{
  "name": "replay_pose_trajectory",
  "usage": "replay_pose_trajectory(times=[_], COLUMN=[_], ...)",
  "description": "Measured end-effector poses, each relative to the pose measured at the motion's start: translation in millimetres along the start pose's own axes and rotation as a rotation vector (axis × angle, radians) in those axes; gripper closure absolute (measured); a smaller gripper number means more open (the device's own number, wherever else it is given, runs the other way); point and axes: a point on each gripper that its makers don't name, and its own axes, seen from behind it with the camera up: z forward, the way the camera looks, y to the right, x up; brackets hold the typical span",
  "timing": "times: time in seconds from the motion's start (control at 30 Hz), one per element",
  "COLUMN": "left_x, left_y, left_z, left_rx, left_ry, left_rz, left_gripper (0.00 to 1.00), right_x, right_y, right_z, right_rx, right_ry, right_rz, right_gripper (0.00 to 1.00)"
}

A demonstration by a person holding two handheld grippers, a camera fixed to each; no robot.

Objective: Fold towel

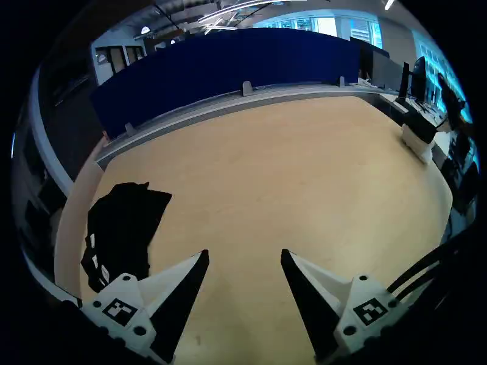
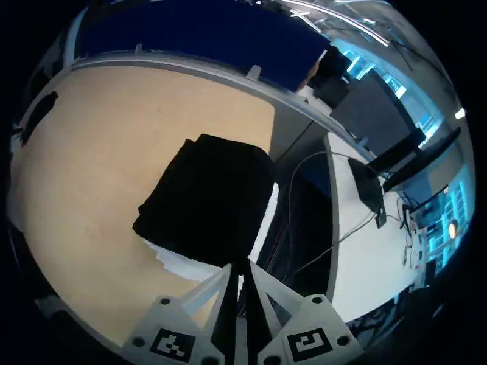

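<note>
Right gripper view has the folded black towel (image 2: 207, 194) squared up on a white layer (image 2: 173, 258) at the counter (image 2: 103, 140) edge, stacked aside, I judge, so the middle is free for folding. My right hand-held gripper (image 2: 240, 271) has its fingers together, tips at the towel's near edge (pinching it or merely meeting, I can't tell). My left hand-held gripper (image 1: 243, 258) is wide apart, holding nothing, hovering over bare wood, with a crumpled black cloth (image 1: 125, 228) to its left, likely next.
</note>
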Motion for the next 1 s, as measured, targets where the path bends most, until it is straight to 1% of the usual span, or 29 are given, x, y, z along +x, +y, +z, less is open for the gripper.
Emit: replay_pose_trajectory(times=[0.23, 0.4, 0.5, 0.8, 1.0], left_x=[-0.2, -1.6, -2.3, -2.0, -1.4], left_y=[-3.9, -4.8, -5.5, -6.6, -9.3], left_z=[-2.6, -3.5, -3.2, -3.1, -2.7], left_rx=[0.012, 0.013, 0.014, 0.013, 0.018], left_ry=[0.004, 0.002, 0.001, -0.001, -0.003], left_rz=[0.006, 0.008, 0.009, 0.017, 0.011], left_gripper=[0.13, 0.13, 0.13, 0.13, 0.13], right_x=[-19.2, -28.8, -33.2, -36.0, -34.1], right_y=[-3.9, -4.2, -3.4, -3.1, -0.6], right_z=[19.5, 31.4, 36.3, 49.3, 50.1], right_rx=[-0.017, -0.034, -0.043, -0.07, -0.077], right_ry=[-0.027, -0.056, -0.073, -0.095, -0.094], right_rz=[0.077, 0.117, 0.123, 0.134, 0.139], right_gripper=[0.94, 0.94, 0.94, 0.94, 0.94])
